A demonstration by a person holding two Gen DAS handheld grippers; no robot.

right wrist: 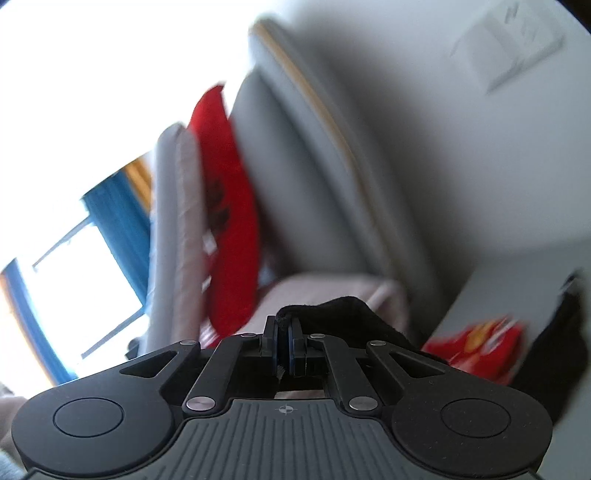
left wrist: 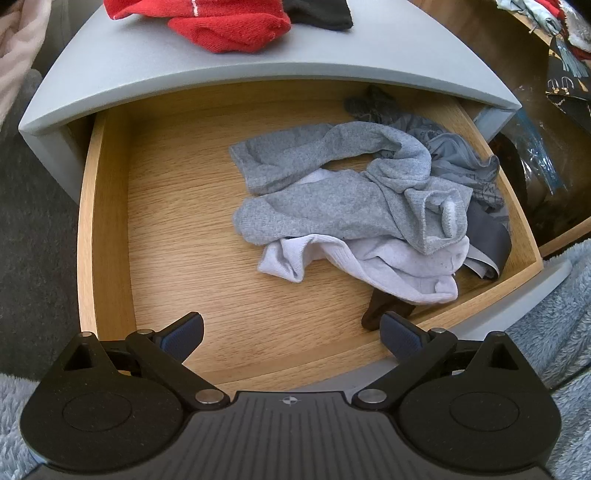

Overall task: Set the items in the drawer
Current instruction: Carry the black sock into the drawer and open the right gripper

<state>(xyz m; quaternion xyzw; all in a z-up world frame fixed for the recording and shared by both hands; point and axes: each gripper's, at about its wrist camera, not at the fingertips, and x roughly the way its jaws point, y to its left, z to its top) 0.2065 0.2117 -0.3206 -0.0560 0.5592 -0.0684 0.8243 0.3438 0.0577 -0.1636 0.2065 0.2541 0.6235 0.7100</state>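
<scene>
The wooden drawer [left wrist: 107,221] stands pulled out of a grey cabinet [left wrist: 221,70]. Grey socks [left wrist: 332,192], a white sock [left wrist: 369,266] and patterned grey garments [left wrist: 461,162] lie bunched on its right side. My left gripper [left wrist: 291,332] hangs open above the drawer's front, nothing between its fingers. Red socks [left wrist: 229,26] and a black sock [left wrist: 321,13] lie on the cabinet top. In the blurred right wrist view my right gripper [right wrist: 283,332] is shut on a black sock [right wrist: 351,314] that drapes off to the right. More red socks [right wrist: 476,343] and black cloth [right wrist: 554,332] lie beyond.
A grey carpet [left wrist: 33,221] lies left of the cabinet and a pale blue fluffy blanket [left wrist: 554,332] at the right. A wooden shelf with bags and clutter [left wrist: 546,110] stands at the right. A red cushion [right wrist: 229,206], a grey chair [right wrist: 295,166] and a window [right wrist: 74,288] show in the right wrist view.
</scene>
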